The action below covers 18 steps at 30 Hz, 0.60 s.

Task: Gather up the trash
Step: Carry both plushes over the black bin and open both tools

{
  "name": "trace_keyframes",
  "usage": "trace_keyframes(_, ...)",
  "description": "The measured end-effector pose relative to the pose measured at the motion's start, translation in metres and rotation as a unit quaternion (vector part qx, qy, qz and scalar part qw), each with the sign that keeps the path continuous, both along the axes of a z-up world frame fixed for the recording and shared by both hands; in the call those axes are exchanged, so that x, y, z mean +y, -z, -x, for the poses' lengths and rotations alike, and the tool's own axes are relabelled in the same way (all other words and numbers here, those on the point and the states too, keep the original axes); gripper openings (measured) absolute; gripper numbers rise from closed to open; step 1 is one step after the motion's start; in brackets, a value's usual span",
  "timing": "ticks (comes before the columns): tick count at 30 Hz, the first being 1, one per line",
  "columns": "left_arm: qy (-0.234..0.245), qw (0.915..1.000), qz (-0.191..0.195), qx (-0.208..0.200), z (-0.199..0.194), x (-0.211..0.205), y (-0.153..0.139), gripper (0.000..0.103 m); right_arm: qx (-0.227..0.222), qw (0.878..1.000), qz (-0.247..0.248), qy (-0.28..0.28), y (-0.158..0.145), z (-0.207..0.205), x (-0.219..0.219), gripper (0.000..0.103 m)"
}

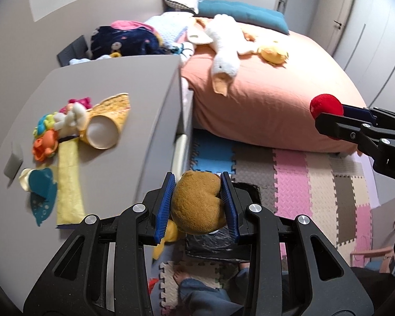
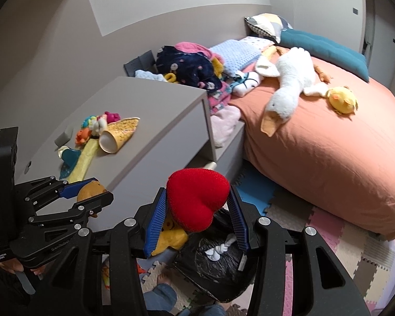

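Note:
My left gripper [image 1: 197, 205] is shut on a brown plush toy [image 1: 197, 205], held over the floor beside the grey dresser [image 1: 113, 84]. It also shows in the right wrist view [image 2: 84, 191], with the brown plush [image 2: 90, 189] between its pads. My right gripper [image 2: 197, 210] is shut on a red plush heart [image 2: 197, 202]; the heart shows in the left wrist view [image 1: 326, 105] at the right. A black trash bag [image 2: 218, 260] lies below the right gripper, with a yellow plush [image 2: 171, 234] beside it.
On the dresser top lie a paper cup [image 1: 102, 131], a yellow cloth [image 1: 68, 181], colourful toys [image 1: 47, 134] and a teal piece [image 1: 43, 197]. A bed with an orange cover [image 1: 271, 97] holds a white goose plush [image 1: 223, 50] and a yellow chick [image 1: 272, 52]. Foam puzzle mats [image 1: 316, 184] cover the floor.

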<state>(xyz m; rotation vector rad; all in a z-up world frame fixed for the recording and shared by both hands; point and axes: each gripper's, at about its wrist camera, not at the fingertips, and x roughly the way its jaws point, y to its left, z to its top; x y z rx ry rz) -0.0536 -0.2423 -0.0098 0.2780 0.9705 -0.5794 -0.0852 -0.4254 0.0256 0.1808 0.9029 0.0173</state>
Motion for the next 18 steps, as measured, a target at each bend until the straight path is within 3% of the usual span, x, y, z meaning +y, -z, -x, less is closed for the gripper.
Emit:
trace_keyframes(7, 0.044, 0.9979, -0.003, 0.048, 0.009, -0.019, 0.018, 0.036, 0.016, 1.000, -0.006, 0.012, 0.007, 0.013, -0.016, 0.048)
trace_keyframes(8, 0.050, 0.9969, -0.013, 0.059, 0.010, -0.022, 0.022, 0.053, 0.016, 1.000, -0.010, 0.016, 0.008, 0.014, -0.019, 0.054)
trace_keyframes(9, 0.047, 0.9967, -0.020, 0.063, 0.010, -0.024, 0.024, 0.087, 0.014, 1.000, -0.010, 0.025, 0.008, 0.016, -0.023, 0.066)
trace_keyframes(10, 0.038, 0.9974, -0.027, 0.056, 0.011, -0.024, 0.024, 0.098, 0.010, 0.999, -0.009, 0.034, 0.007, 0.018, -0.026, 0.071)
trace_keyframes(18, 0.021, 0.9985, -0.035, 0.037, 0.004, -0.017, 0.022, 0.096, 0.001, 0.998, -0.007, 0.066, 0.006, 0.023, -0.040, 0.076)
